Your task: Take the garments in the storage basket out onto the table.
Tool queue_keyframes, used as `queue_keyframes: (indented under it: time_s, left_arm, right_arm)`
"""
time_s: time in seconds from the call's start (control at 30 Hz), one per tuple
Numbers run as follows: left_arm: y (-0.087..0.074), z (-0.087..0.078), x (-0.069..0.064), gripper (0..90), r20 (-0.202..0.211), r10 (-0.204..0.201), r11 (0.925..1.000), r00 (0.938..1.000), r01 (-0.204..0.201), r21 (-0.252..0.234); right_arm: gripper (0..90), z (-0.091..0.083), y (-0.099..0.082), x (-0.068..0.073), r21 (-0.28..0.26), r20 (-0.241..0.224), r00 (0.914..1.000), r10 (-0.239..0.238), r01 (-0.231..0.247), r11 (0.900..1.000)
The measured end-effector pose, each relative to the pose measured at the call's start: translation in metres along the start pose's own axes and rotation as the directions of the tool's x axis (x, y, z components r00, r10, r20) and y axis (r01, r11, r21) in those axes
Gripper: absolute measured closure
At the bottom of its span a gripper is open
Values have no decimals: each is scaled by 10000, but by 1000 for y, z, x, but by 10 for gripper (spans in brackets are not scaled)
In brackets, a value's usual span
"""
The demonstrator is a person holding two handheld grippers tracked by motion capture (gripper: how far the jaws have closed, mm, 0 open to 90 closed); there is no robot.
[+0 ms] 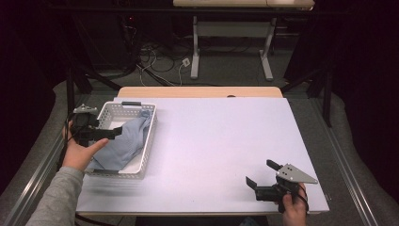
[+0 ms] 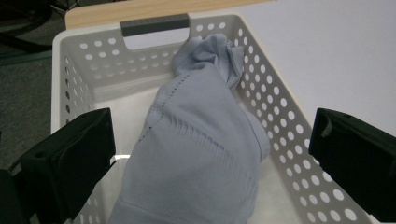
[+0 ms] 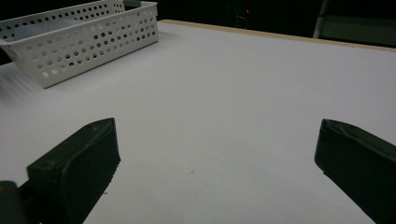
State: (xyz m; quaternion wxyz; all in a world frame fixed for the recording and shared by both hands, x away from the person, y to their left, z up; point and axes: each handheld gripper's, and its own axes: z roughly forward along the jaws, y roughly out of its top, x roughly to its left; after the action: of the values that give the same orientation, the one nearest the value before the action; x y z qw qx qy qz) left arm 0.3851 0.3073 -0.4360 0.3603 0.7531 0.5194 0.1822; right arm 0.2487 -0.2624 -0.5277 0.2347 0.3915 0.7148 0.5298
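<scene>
A white perforated basket (image 1: 143, 155) is seen at the left side of the table (image 1: 221, 141), with a dark grey handle (image 1: 131, 103) set into its far end wall. A pale blue cloth (image 1: 127, 141) is bundled inside the basket, lying lengthwise; its far end is bunched up against the right-hand wall near the far corner, and part of it rises above the rim there. In the left gripper view the cloth (image 2: 201, 149) is seen spread through the middle of the basket (image 2: 275, 107), with a line of stitching running along it and bare white floor of the basket showing at its left.

The left hand-held gripper (image 1: 113, 132) is held over the near left part of the basket, pointed across it towards the cloth. Its jaws are spread wide apart, one on each side of the cloth in its own view, and nothing is gripped between them; whether they touch the cloth cannot be told.

The right hand-held gripper (image 1: 261, 174) is held low over the near right corner of the table, well apart from the basket. Its jaws are likewise released and wide apart, with bare white table surface between them. In the right gripper view the basket (image 3: 88, 42) is seen far off at the upper left.
</scene>
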Motion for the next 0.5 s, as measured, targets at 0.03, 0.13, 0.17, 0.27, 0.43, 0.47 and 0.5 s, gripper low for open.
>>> queue_keyframes:
  time_s: [0.03,0.13,0.17,0.27,0.43,0.47,0.5]
  left_arm:
    - [-1,1,0,5,-27,14,10000,10000,-14,50]
    - [-2,6,0,5,-18,-106,9998,9999,106,195]
    - [-3,8,1,5,-10,-162,9996,9999,162,243]
    - [-6,15,2,5,-90,-144,9974,9999,150,710]
    - [-9,22,3,5,-153,-174,9950,9997,188,977]
    - [-9,24,3,5,-146,-170,9946,9997,184,1025]
    - [-10,26,4,5,-207,-110,9945,9997,131,1038]
  right_arm:
    - [0,0,0,0,0,0,10000,0,0,10000]
    - [0,0,0,0,-4,-16,10000,21,-21,10000]
    - [0,0,0,0,-1,-16,10000,23,-23,10000]
    - [0,0,0,0,-33,-28,10000,9,-9,10000]
    - [0,0,0,0,-19,-52,10000,-3,3,10000]
    - [0,0,0,0,6,-50,10000,-10,10,10000]
    - [0,0,0,0,6,-50,10000,-10,10,10000]
